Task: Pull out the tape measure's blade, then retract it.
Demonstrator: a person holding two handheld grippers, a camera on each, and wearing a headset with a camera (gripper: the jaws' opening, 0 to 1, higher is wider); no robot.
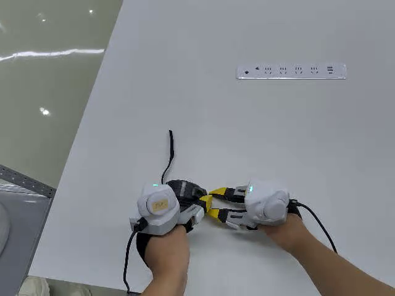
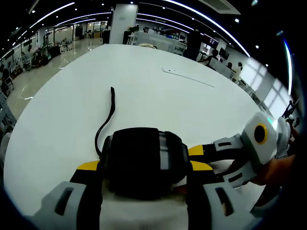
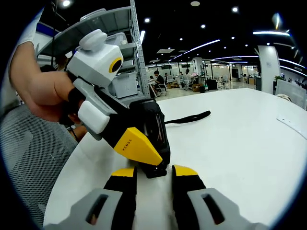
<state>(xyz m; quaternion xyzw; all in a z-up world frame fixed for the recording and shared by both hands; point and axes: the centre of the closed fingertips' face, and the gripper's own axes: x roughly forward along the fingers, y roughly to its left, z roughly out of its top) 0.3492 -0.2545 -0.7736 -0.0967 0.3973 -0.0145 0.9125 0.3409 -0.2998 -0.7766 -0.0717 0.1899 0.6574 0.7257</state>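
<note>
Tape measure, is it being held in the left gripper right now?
Yes, the left gripper view shows the tape measure, a black case, clamped between the yellow-tipped jaws of the left gripper.

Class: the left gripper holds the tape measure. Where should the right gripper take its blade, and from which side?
Take the small end tab at the tape measure's lower corner, from straight ahead, opposite the left gripper. That corner faces the gap of the open right gripper, so closing there and pulling back should work.
</note>
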